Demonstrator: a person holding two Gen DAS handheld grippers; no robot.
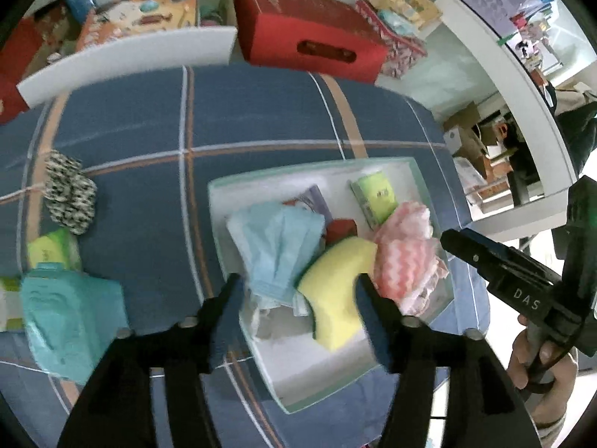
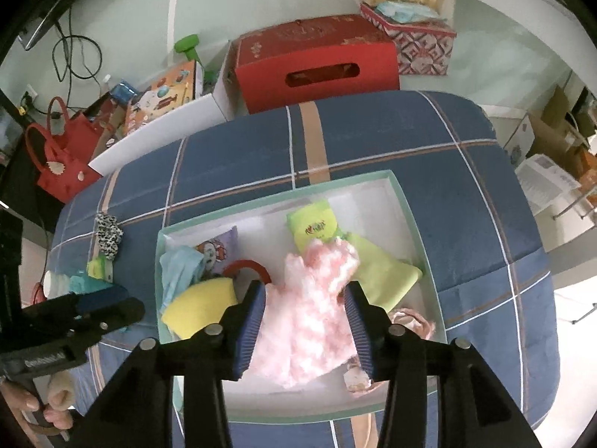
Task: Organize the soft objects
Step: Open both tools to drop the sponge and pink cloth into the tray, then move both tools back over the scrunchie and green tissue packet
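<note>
You're at the drop-off into the tray (image 2: 406, 201) — both grippers stand apart, left gripper (image 1: 298, 287) over yellow sponge (image 1: 335, 283), right gripper (image 2: 304, 295) around pink cloth (image 2: 309, 310), neither gripped. Next: leopard scrunchie (image 1: 69, 190), left of frame.

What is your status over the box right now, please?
Left gripper open above yellow sponge. Right gripper open, pink cloth between fingers, lying in box. Spotted scrunchie, teal pack outside on blanket. Nothing blocking.

We count one white box (image 2: 410, 201); two green packets (image 2: 315, 226) (image 1: 52, 248); one yellow sponge (image 1: 335, 291); one pink cloth (image 2: 309, 310); two tools (image 1: 298, 291) (image 2: 304, 308).
</note>
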